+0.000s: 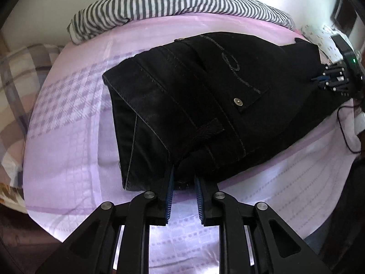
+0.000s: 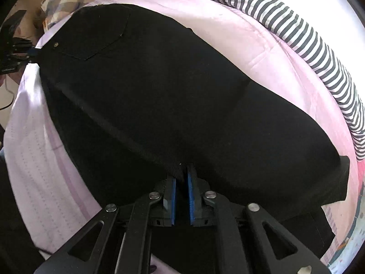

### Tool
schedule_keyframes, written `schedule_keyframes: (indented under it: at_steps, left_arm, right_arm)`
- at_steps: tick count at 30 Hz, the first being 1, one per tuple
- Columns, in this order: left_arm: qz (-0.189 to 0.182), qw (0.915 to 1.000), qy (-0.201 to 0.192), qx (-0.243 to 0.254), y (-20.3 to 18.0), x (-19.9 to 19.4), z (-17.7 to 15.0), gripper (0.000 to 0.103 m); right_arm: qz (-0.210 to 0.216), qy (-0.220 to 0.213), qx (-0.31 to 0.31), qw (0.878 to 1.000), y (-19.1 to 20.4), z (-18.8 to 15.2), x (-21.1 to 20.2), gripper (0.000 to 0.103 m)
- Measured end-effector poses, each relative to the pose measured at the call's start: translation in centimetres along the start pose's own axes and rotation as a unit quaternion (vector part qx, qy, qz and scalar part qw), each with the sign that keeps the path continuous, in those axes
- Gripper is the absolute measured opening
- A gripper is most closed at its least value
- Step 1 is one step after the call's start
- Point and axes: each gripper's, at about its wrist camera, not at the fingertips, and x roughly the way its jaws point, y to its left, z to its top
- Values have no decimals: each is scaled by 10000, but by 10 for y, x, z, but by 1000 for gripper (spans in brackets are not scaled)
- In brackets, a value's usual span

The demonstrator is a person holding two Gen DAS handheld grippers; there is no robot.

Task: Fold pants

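Black jeans [image 1: 205, 105] lie folded on a bed's lilac sheet [image 1: 75, 150], their long axis running from one gripper across to the other. The left gripper [image 1: 184, 178] pinches the waistband end between its fingers. The right gripper [image 2: 181, 173] grips a fold of dark cloth at the opposite end. A striped blanket [image 1: 159, 4] lies beyond.

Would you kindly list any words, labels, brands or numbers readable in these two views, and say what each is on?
No text reads clearly.
Pale lettering on the left tongs' body, seen from the right wrist: too small and blurred.
Curly stitching on the pants pocket: decoration, not letters.
Pocket rivet: any stamp is too small.
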Motion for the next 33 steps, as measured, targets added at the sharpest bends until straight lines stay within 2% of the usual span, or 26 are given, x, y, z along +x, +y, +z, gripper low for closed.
schedule_keyframes:
  at_steps: [2,3,4,5,6,7,9,11,12,13,14,16,17,19,22,24,25,26,28,30,32,33]
  left_arm:
    - [-122,9996,100,-253,5,-5,-1,24]
    - [-171,9991,141,-358,6,-8,-4,26]
    - [-204,9984,182,-487,10,-11,-6,34]
    - [-180,9977,200,-623,12,-14,-9,43]
    - [-134,9962,188,-838,16,-18,-12,59]
    - [-147,9945,148,-1030,19,-23,-16,62]
    - [-357,9888,23,-1449,28,-34,-22,62]
    - [-798,9753,-85,-2055,40,-44,-28,62]
    - [-1236,9594,-160,-2531,47,-48,-31,62]
    - [-1439,9523,-185,-2683,49,-49,-31,62]
    - [-1472,9504,-167,-2734,49,-49,-29,62]
    - [-1304,9509,80,-2807,50,-46,-21,62]
    - [-1497,9394,106,-3083,53,-46,-20,62]
    - [-1837,9223,271,-3390,56,-41,-15,62]
    - [-2033,9064,573,-3658,50,-33,-8,60]
    - [-1870,8959,815,-3946,50,-23,-4,60]
    - [-1846,8878,885,-4121,48,-22,-7,60]
    - [-1889,8731,951,-4393,47,-18,-10,60]
    - [-1864,8599,1017,-4643,42,-13,-12,60]
    - [-1770,8532,1026,-4798,41,-8,-11,60]
    - [-1654,8481,940,-4944,42,-3,-11,55]
    - [-1616,8444,849,-5037,41,-3,-9,49]
  right_arm:
    - [-40,16,173,9998,1,-2,-2,24]
    - [-63,-10,237,9997,0,-5,-5,34]
    - [-76,-55,293,9995,0,-6,-8,40]
    - [-71,-138,361,9992,1,-10,-14,42]
    - [-63,-181,415,9990,1,-13,-18,42]
    - [-53,-215,481,9986,2,-16,-22,42]
    - [106,-319,728,9968,1,-19,-28,43]
    - [347,-378,1088,9927,-7,-24,-34,43]
    - [594,-421,1403,9874,-12,-28,-37,43]
    - [855,-462,1727,9802,-18,-33,-37,43]
    - [1054,-476,2002,9729,-23,-36,-37,43]
    - [1459,-493,2641,9521,-36,-44,-32,43]
    - [1540,-510,2804,9461,-37,-48,-32,43]
    - [1592,-549,3075,9365,-39,-53,-29,44]
    - [1661,-556,3321,9268,-37,-58,-26,44]
    - [1752,-567,3472,9195,-37,-66,-22,44]
    - [1751,-564,3534,9172,-38,-66,-21,44]
    - [1767,-563,3611,9139,-40,-64,-19,44]
    - [1857,-551,3805,9043,-45,-66,-15,44]
    - [1877,-589,3942,8977,-49,-65,-11,44]
    - [1933,-607,4058,8912,-53,-68,-8,44]
    - [1978,-645,4131,8866,-55,-68,-7,44]
